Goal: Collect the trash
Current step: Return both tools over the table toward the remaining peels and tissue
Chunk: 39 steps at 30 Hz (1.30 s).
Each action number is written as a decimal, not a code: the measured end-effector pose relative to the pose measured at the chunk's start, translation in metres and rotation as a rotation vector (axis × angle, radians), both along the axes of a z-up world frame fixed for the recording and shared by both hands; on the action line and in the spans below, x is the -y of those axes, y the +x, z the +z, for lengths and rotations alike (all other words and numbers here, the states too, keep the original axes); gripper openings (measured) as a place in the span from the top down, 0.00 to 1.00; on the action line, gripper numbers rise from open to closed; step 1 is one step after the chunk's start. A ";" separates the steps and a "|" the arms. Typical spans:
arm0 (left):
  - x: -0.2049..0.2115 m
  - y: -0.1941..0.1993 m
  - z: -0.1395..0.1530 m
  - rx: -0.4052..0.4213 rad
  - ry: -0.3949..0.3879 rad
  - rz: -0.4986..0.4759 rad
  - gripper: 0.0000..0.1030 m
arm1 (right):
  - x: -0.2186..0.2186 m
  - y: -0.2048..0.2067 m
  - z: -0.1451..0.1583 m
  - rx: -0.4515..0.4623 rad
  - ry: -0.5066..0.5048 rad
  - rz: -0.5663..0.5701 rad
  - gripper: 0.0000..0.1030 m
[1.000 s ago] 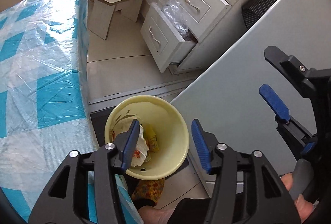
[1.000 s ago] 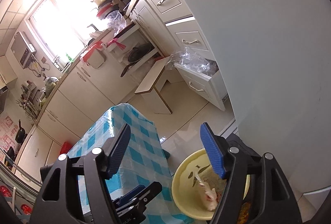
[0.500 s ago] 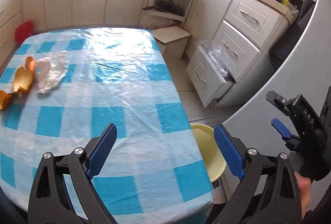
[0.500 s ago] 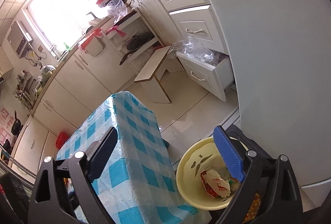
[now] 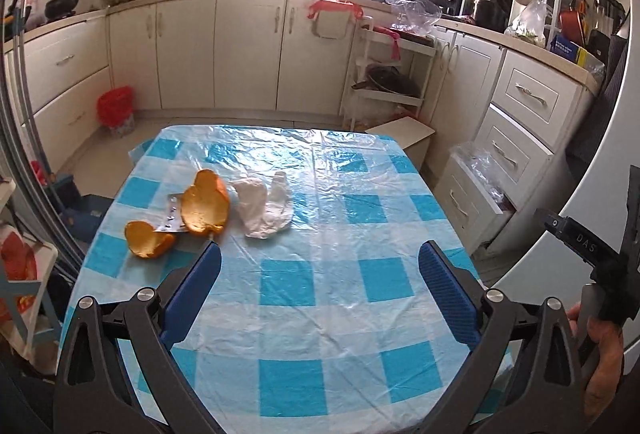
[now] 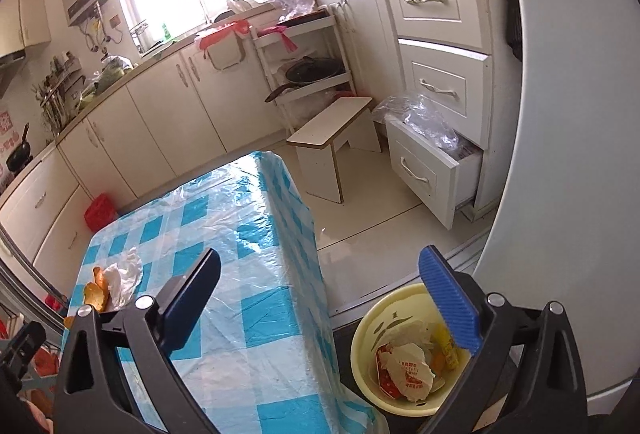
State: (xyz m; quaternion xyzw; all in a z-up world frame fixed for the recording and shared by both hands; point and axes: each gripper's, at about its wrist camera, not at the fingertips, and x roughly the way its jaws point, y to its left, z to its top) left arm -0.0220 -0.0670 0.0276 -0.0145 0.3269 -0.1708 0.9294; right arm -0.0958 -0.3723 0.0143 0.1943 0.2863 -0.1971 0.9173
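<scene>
On the blue-checked table (image 5: 320, 161) lie two orange peels (image 5: 206, 205) (image 5: 148, 238), a foil blister strip (image 5: 172, 213) and a crumpled white wrapper (image 5: 264, 207). My left gripper (image 5: 320, 250) hovers over the table's near half, short of them; its jaws are opening, with nothing between them. My right gripper (image 6: 320, 256) hangs past the table's right edge above the yellow bin (image 6: 368, 338), jaws opening and empty. A red-and-white wrapper (image 6: 404, 366) and other scraps lie in the bin. The peels (image 6: 96, 290) also show in the right wrist view.
A grey appliance side (image 6: 560, 193) stands close to the right of the bin. On the floor beyond are a low white stool (image 6: 332, 129) and an open drawer (image 6: 424, 169) with a clear bag. A red basket (image 5: 116, 105) sits by the far cabinets.
Both grippers opened wide; a wrapper dropped from the right one into the bin. The left gripper swung up and left from over the bin to face the table and the peels.
</scene>
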 end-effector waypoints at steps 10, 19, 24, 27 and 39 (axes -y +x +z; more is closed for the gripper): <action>-0.043 -0.001 -0.014 -0.036 -0.034 0.039 0.08 | -0.049 0.006 0.015 0.034 -0.151 0.078 0.07; -0.063 -0.002 -0.025 -0.058 -0.013 0.085 0.08 | -0.087 0.014 0.009 0.015 -0.179 0.152 0.07; -0.066 0.000 -0.025 -0.055 0.002 0.113 0.08 | -0.099 0.023 0.002 0.002 -0.194 0.197 0.07; -0.064 0.003 -0.028 -0.065 0.016 0.123 0.08 | -0.101 0.024 -0.002 -0.003 -0.191 0.209 0.07; -0.053 0.013 -0.041 -0.113 0.039 0.129 0.08 | -0.087 0.020 -0.010 -0.008 -0.140 0.195 0.07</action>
